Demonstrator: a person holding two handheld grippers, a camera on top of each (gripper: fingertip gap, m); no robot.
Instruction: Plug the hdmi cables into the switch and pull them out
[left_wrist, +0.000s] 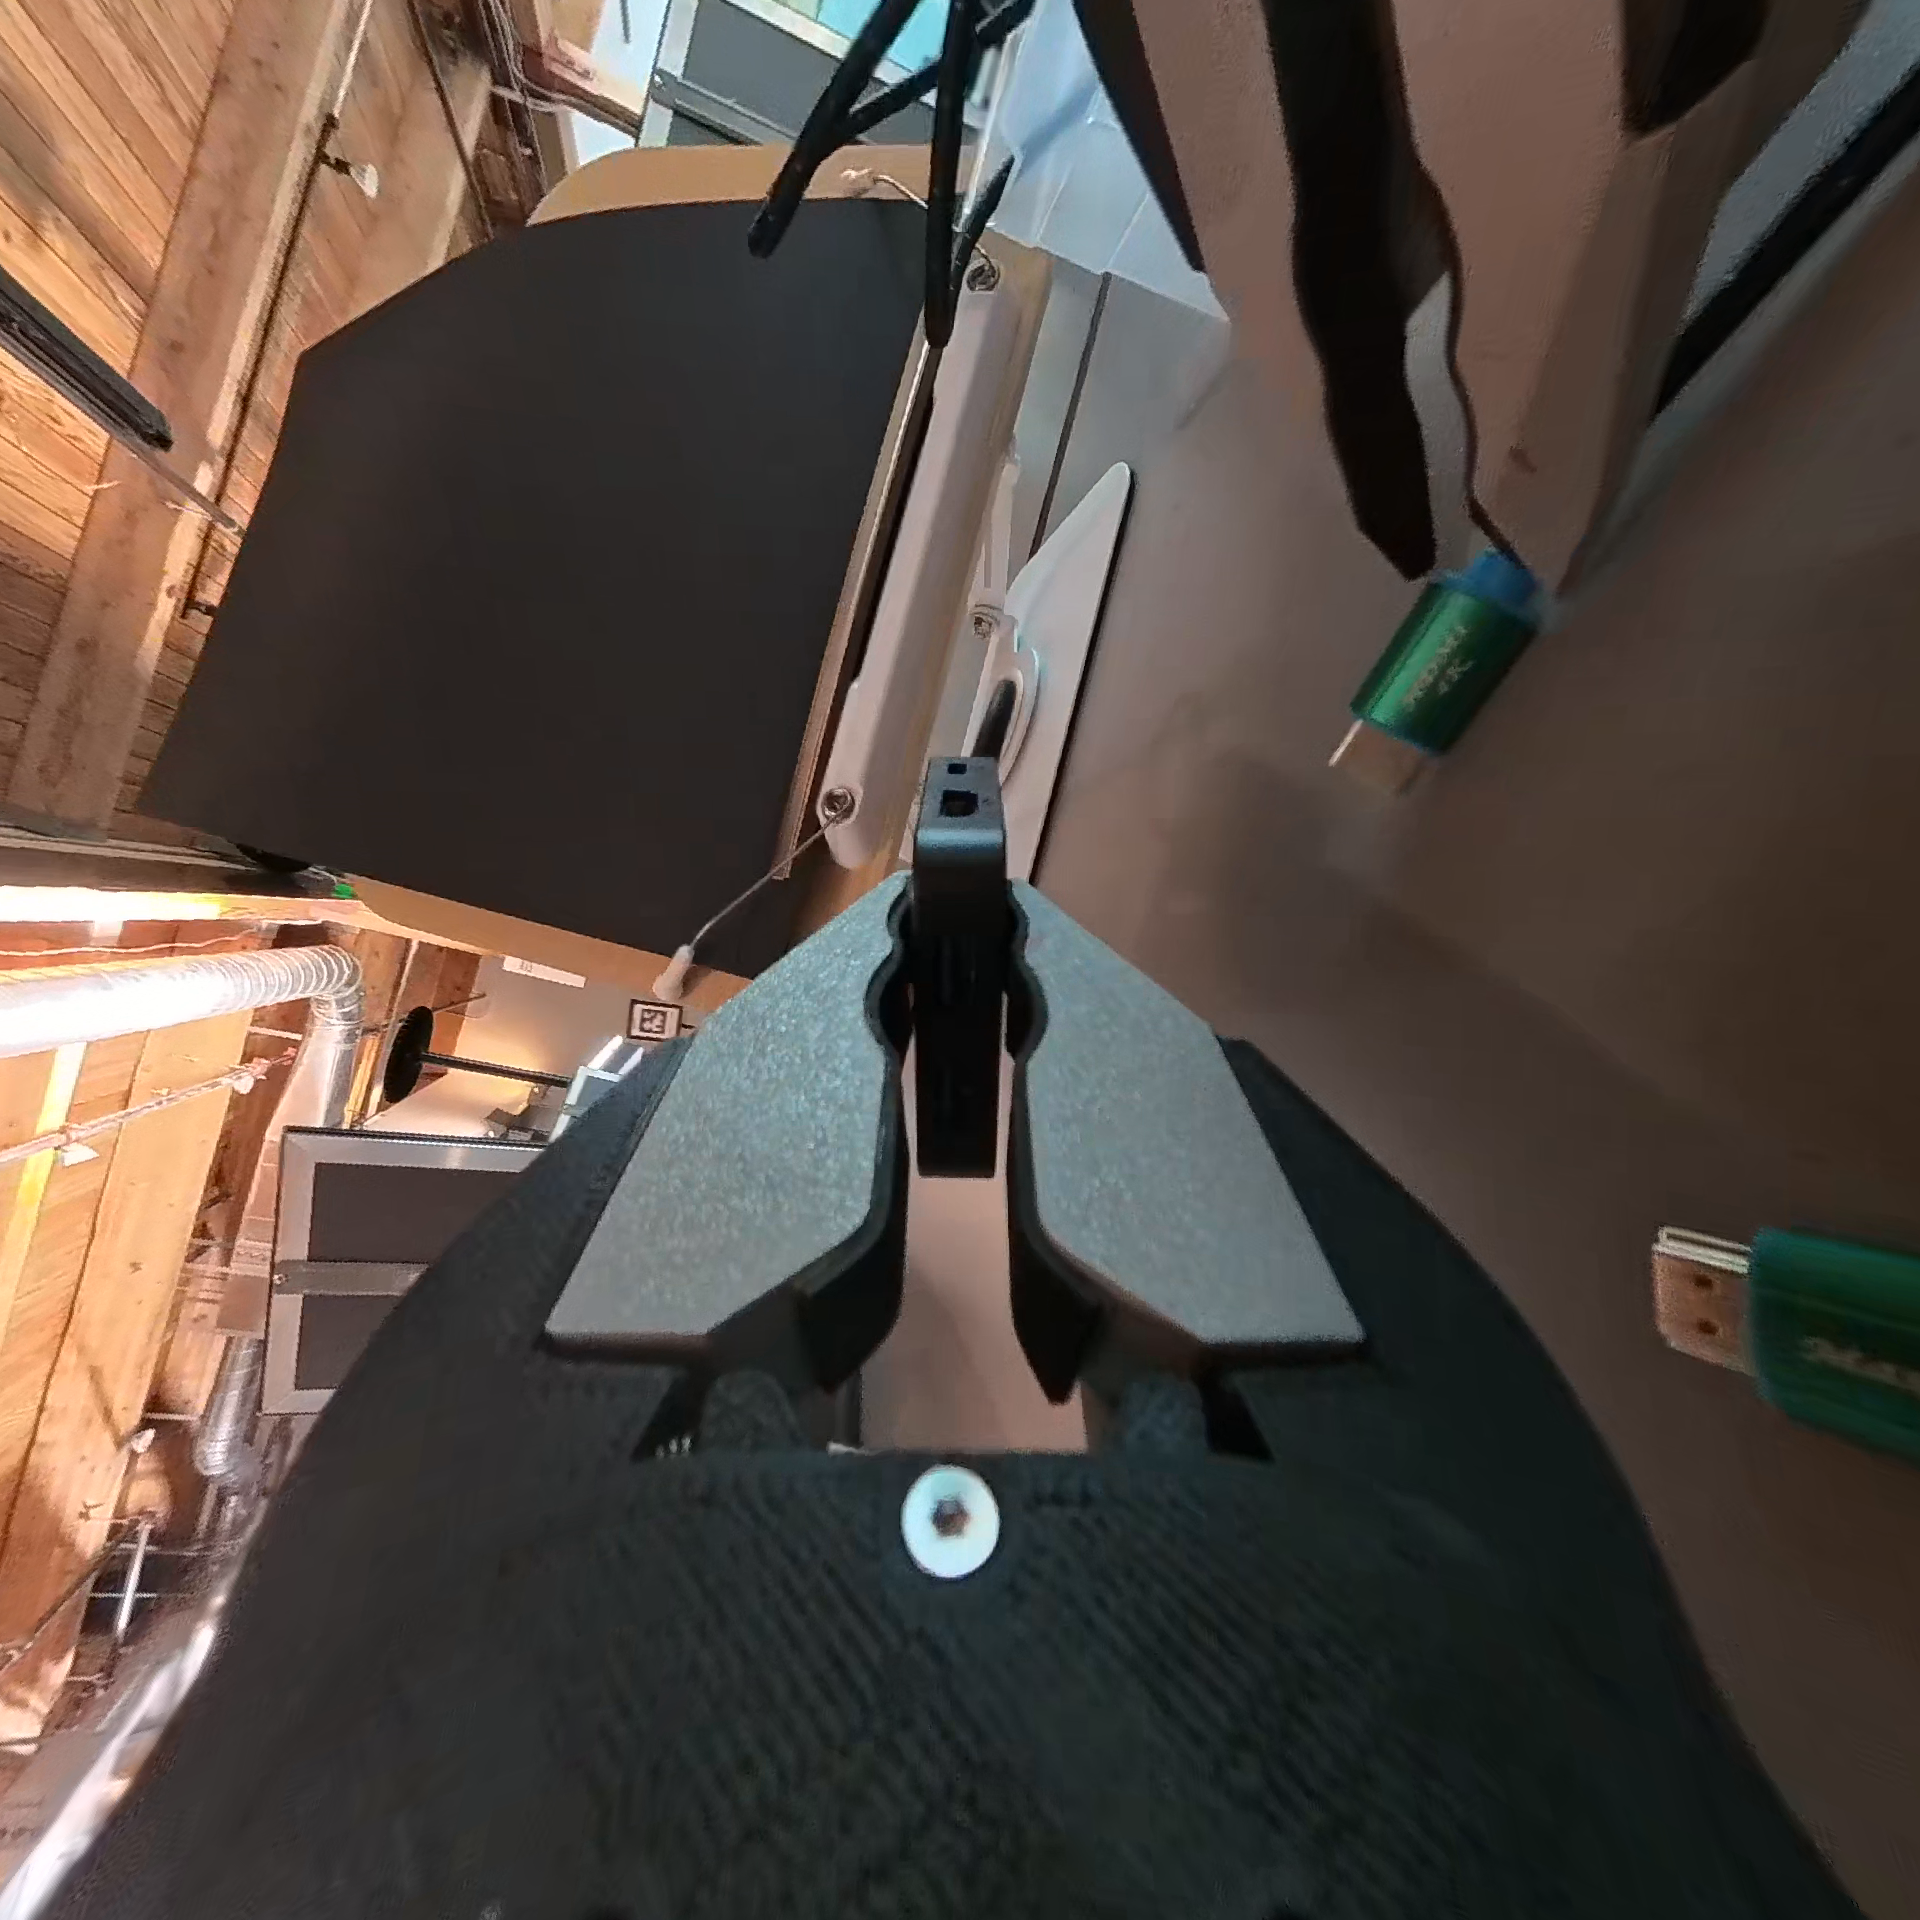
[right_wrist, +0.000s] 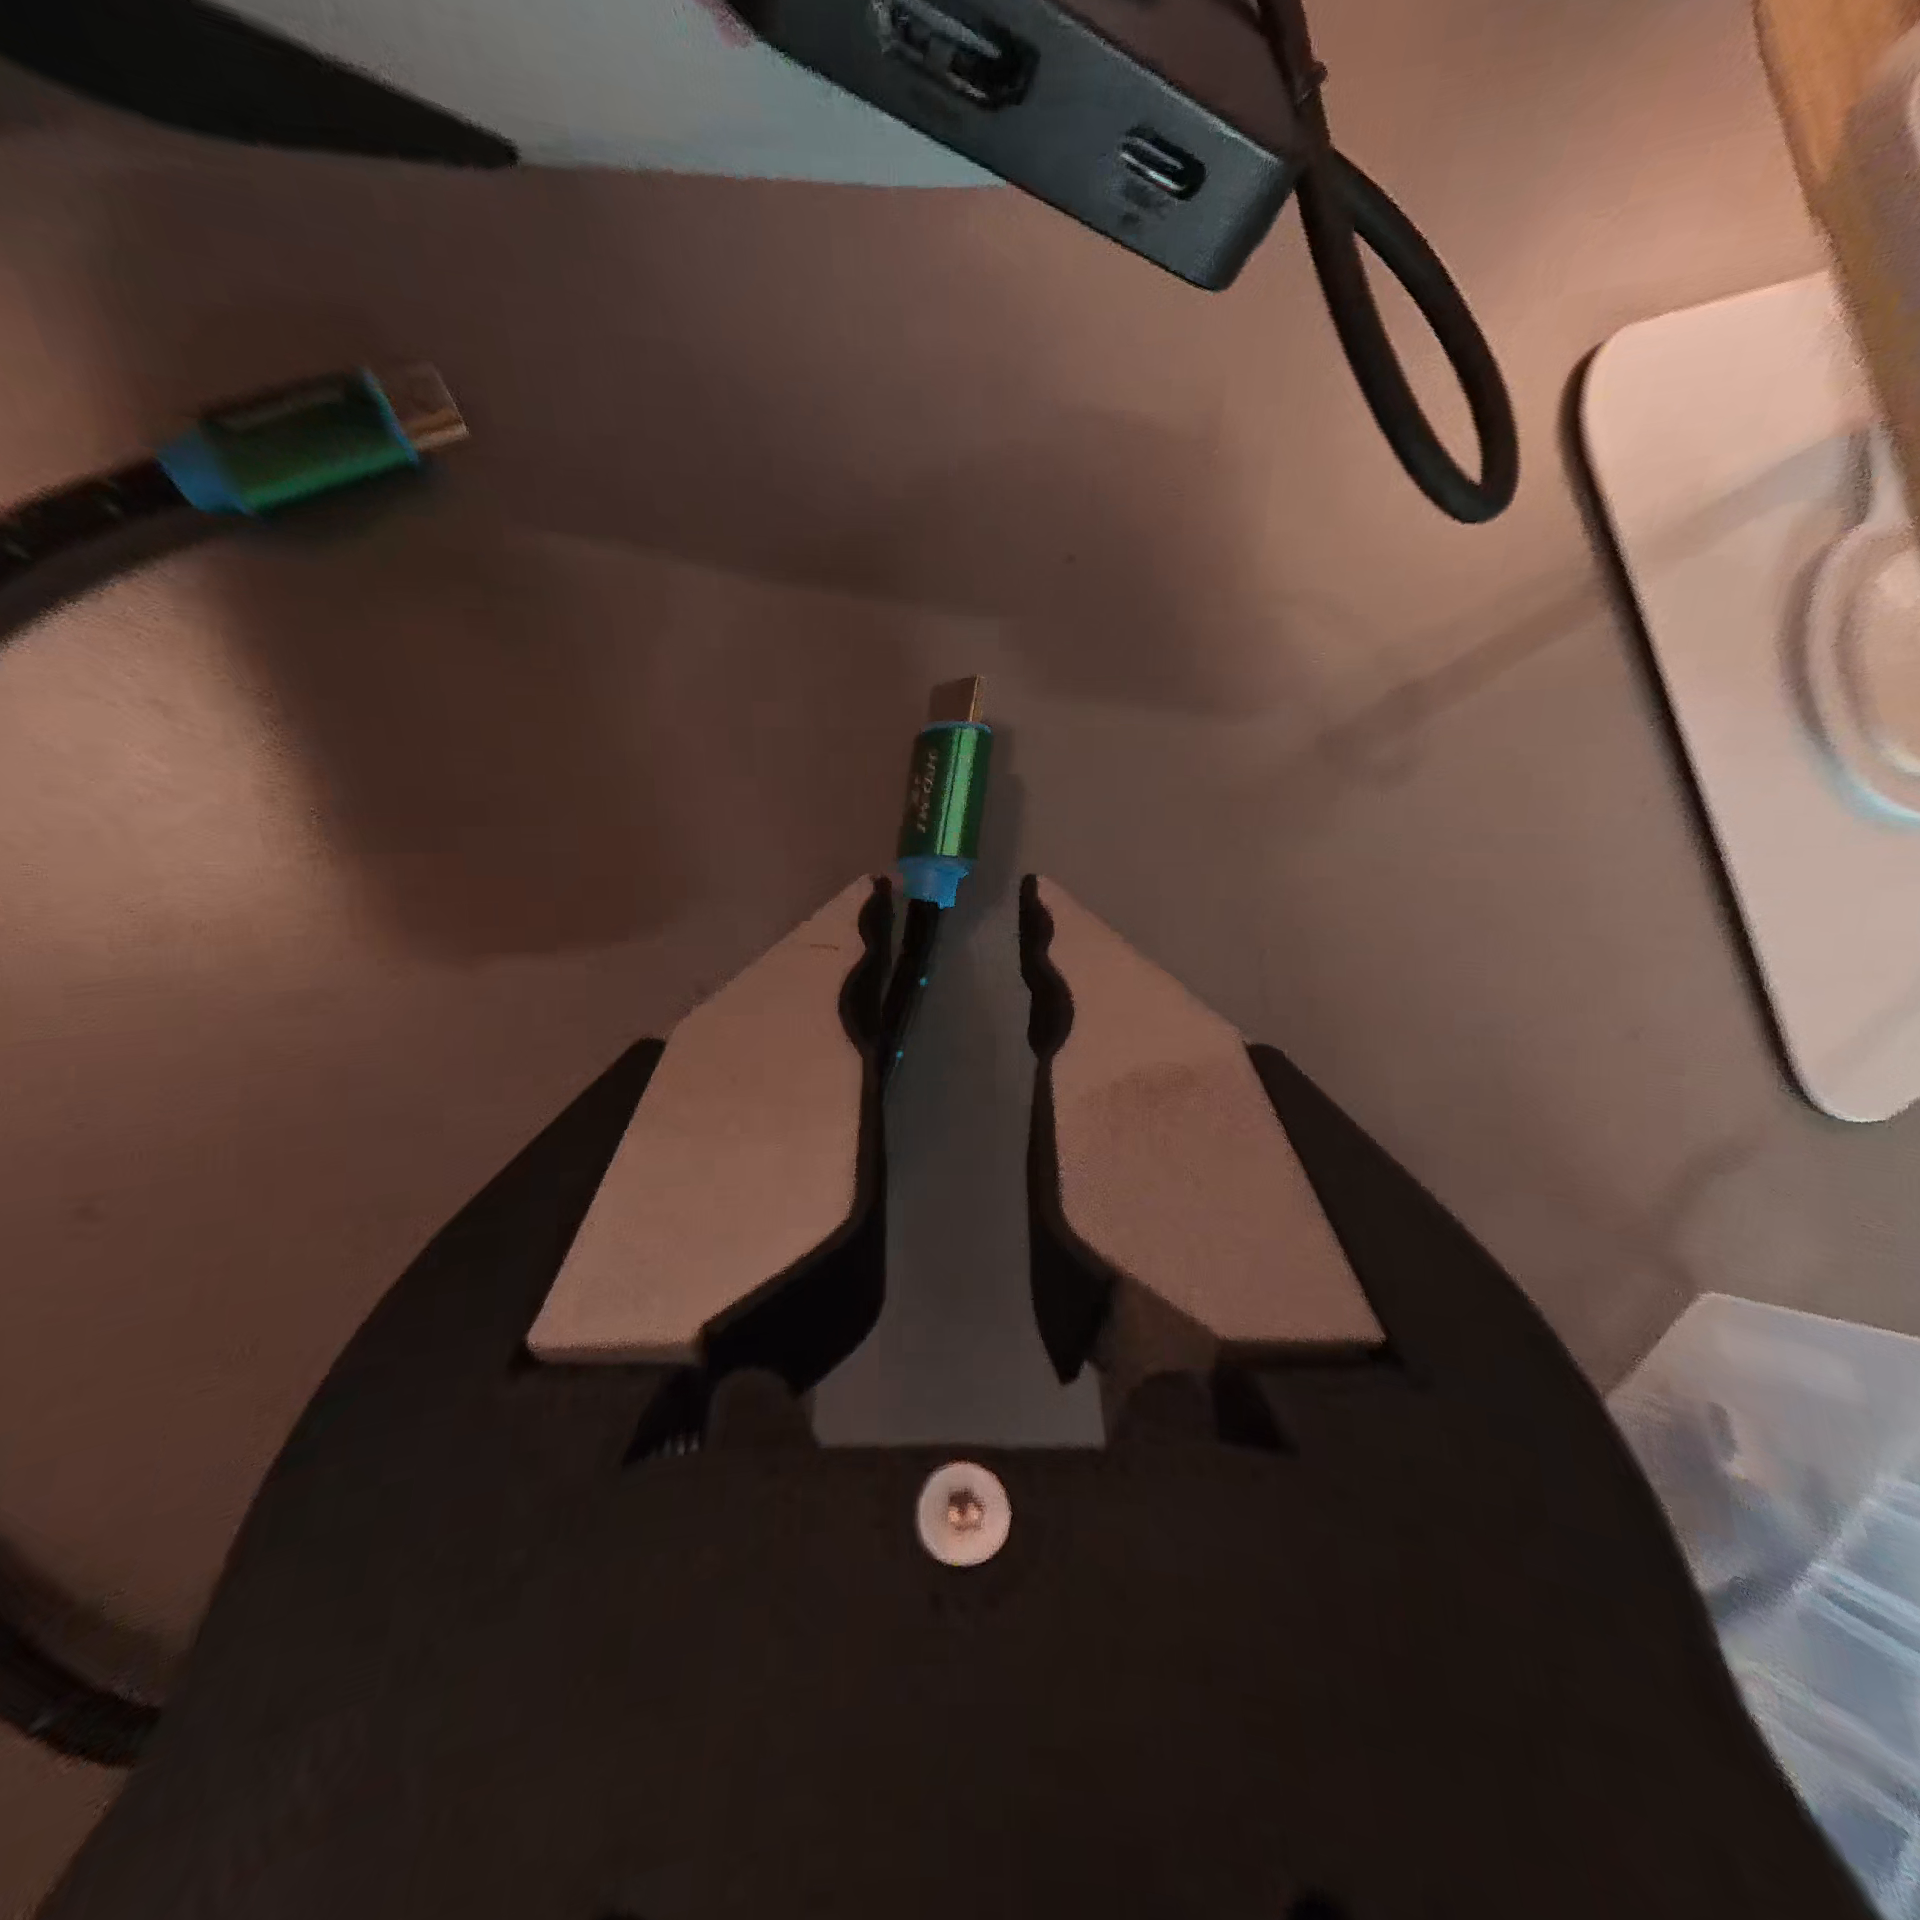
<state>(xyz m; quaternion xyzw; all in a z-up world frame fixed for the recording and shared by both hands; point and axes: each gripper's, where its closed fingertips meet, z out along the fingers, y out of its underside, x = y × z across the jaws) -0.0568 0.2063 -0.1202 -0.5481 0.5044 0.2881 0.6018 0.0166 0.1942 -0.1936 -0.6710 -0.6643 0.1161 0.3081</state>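
My left gripper (left_wrist: 956, 896) is shut on the black switch (left_wrist: 958, 831) and holds it on edge above the brown table (left_wrist: 1351, 1039). In the right wrist view the switch (right_wrist: 1049, 125) hangs at the top with its ports facing me. One green HDMI plug (right_wrist: 943, 795) lies on the table just ahead of my right gripper (right_wrist: 956, 894). That gripper is open, and the plug's black cable runs between the fingers along the left one. A second green plug (right_wrist: 312, 436) lies at the left. Both plugs show in the left wrist view (left_wrist: 1439, 655) (left_wrist: 1787, 1340).
A white stand base (right_wrist: 1714, 644) sits at the right of the table, with a clear plastic bag (right_wrist: 1787, 1579) near it. The switch's own black cord (right_wrist: 1403, 343) loops down beside the base. A large black panel (left_wrist: 540, 540) stands beyond the table edge.
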